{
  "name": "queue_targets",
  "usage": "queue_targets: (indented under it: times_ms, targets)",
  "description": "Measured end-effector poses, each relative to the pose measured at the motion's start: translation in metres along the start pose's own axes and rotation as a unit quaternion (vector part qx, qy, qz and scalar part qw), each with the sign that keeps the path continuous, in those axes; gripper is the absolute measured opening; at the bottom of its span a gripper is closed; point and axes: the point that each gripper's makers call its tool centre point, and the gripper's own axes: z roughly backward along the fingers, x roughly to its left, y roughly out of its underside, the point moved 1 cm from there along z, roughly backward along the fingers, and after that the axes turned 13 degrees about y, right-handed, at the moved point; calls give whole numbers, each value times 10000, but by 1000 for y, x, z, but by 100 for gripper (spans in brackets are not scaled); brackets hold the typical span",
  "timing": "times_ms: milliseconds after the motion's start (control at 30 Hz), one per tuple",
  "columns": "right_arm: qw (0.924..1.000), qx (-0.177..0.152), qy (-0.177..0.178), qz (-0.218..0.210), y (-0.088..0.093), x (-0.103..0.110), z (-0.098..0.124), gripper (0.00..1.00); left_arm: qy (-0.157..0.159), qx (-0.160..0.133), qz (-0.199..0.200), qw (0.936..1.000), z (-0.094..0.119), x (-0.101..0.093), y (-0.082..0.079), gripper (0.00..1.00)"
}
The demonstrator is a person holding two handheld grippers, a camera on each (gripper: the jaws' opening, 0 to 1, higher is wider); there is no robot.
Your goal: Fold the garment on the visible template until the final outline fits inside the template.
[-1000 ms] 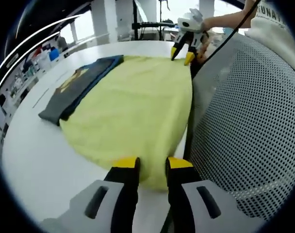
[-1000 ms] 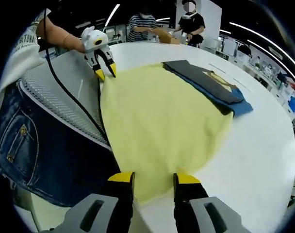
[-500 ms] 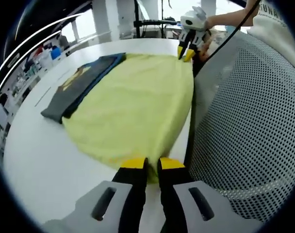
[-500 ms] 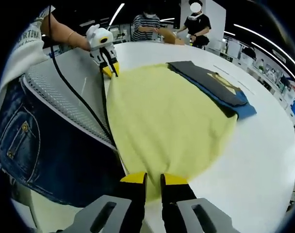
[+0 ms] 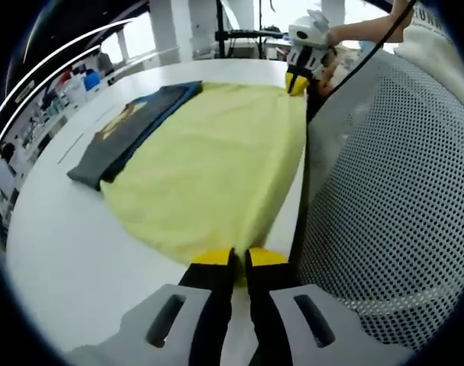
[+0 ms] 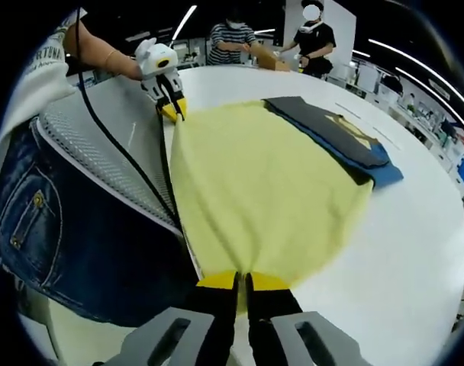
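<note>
White counter (image 5: 60, 229) is round-edged and carries everything. Yellow garment (image 5: 217, 160) is spread flat on it, along the near edge by the person; in the right tool view the same garment (image 6: 262, 191) fills the centre. No template outline can be made out under the cloth.

Perforated white mesh panel (image 5: 385, 191) takes the 3 o'clock side of the left tool view; in the right tool view it is a thinner strip (image 6: 95, 152) at 9 o'clock, with the person's blue jeans (image 6: 56, 244) below it, which the left tool view lacks.

Folded dark grey and blue garment (image 5: 129, 130) lies at the yellow cloth's far edge, 10 o'clock in the left tool view, and at 2 o'clock (image 6: 339, 137) in the right tool view. It touches or slightly overlaps the yellow cloth; cannot tell which.

Left tool (image 5: 239, 258) is clenched on the yellow garment's near corner at 6 o'clock of its own view; seen from the right tool view it sits (image 6: 171, 110) at 11 o'clock, pinching the far corner there.

Right tool (image 6: 242, 280) is clenched on the opposite near corner at 6 o'clock; from the left tool view it appears (image 5: 297, 84) at 1 o'clock, jaws together on cloth.

2 people (image 6: 232, 38) stand past the counter at 12 o'clock in the right tool view.
</note>
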Motion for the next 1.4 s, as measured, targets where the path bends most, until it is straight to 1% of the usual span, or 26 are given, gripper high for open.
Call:
queue_targets:
  times_ms: [67, 100, 167, 233, 300, 367, 467, 633, 700, 733, 967, 1000, 1067, 1167, 1267, 1400]
  targets:
    - [10000, 14, -38, -39, 2, 1, 3, 11, -8, 1, 5, 10000, 0, 0, 0, 3]
    - [10000, 26, -60, -60, 2, 2, 4, 17, -8, 1, 10, 10000, 0, 0, -1, 3]
    - [9999, 17, -131, -92, 3, 5, 6, 24, -8, -2, 22, 10000, -1, 0, -1, 3]
    - [9998, 37, -164, -51, 4, 7, 7, 25, -2, -4, 36, 10000, -1, 0, -1, 4]
    - [9999, 44, -93, -4, 5, 5, 6, 21, -3, 0, 32, 10000, -1, 0, -1, 4]
    - [10000, 47, -75, 16, 6, 4, 5, 20, -6, 0, 36, 10000, -1, 0, -1, 4]
    - [9999, 59, -109, 98, 6, 4, 5, 20, -8, -35, 95, 9999, -2, 1, 0, 4]
    - [9995, 52, -212, 217, 7, 9, 6, 25, -14, -47, 120, 9999, -2, 2, 0, 4]
    - [9996, 61, -98, 276, 7, 5, 5, 20, -17, -41, 123, 9999, -2, 1, -1, 4]
    - [9995, 60, -115, 272, 6, 5, 4, 19, -17, -40, 121, 9999, -2, 1, -1, 4]
    - [9990, 46, -141, 430, 6, 5, 5, 18, -21, -45, 152, 9999, -2, 1, -1, 4]
    - [9990, 29, -122, 430, 6, 4, 4, 15, -16, -42, 159, 9999, -2, 1, -1, 3]
    - [9990, 13, -86, 441, 6, 3, 3, 6, -10, -36, 170, 9998, -2, 1, -1, 3]
    - [9990, 10, -65, 441, 5, 1, 2, 4, -18, -30, 170, 9999, -2, 2, 0, 3]
    - [9991, 2, -11, 430, 5, -2, 1, 0, -37, -60, 192, 9998, -1, 3, 1, 2]
    - [9993, -6, -8, 361, 5, -3, 1, 0, -119, -153, 236, 9995, 3, 6, -4, 2]
